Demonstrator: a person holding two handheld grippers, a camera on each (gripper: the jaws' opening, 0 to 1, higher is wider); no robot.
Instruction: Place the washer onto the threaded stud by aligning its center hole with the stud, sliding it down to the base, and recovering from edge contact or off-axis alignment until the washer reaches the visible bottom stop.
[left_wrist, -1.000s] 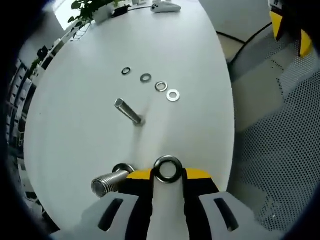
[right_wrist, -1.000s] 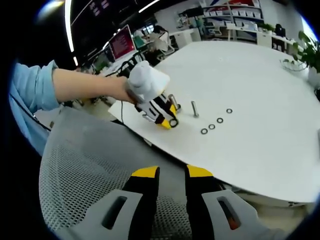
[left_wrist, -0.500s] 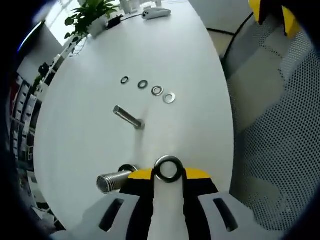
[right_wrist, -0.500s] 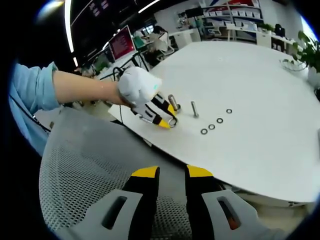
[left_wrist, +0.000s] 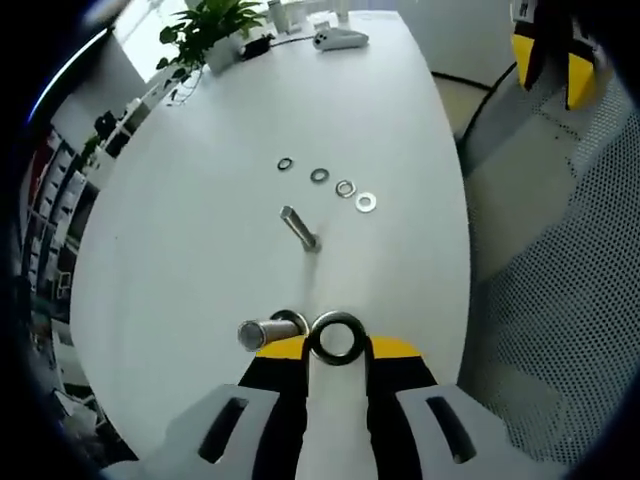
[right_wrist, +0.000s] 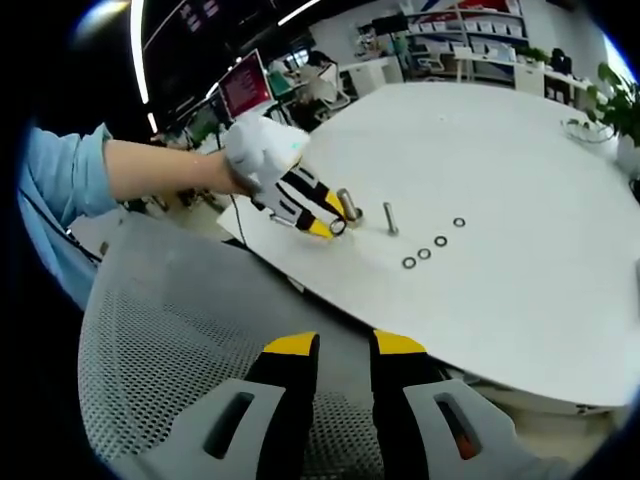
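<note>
White bench (left_wrist: 200, 230) is carrying the threaded stud (left_wrist: 264, 331); your left gripper (left_wrist: 336, 352) is clamping the washer (left_wrist: 336, 338) just beside the stud's tip, not over it. Your right gripper (right_wrist: 344, 350) is hanging nearly closed, empty, well apart from the stud.

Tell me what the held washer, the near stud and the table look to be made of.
Washer: metal, probably steel; a dark grey ring with a bright glint along its rim.
Stud: bare silvery metal; a shiny cylinder with a pale flat end, threads too blurred to read.
Table: smooth white top with a soft sheen, maybe laminate or painted board; the look leaves it open.
</note>
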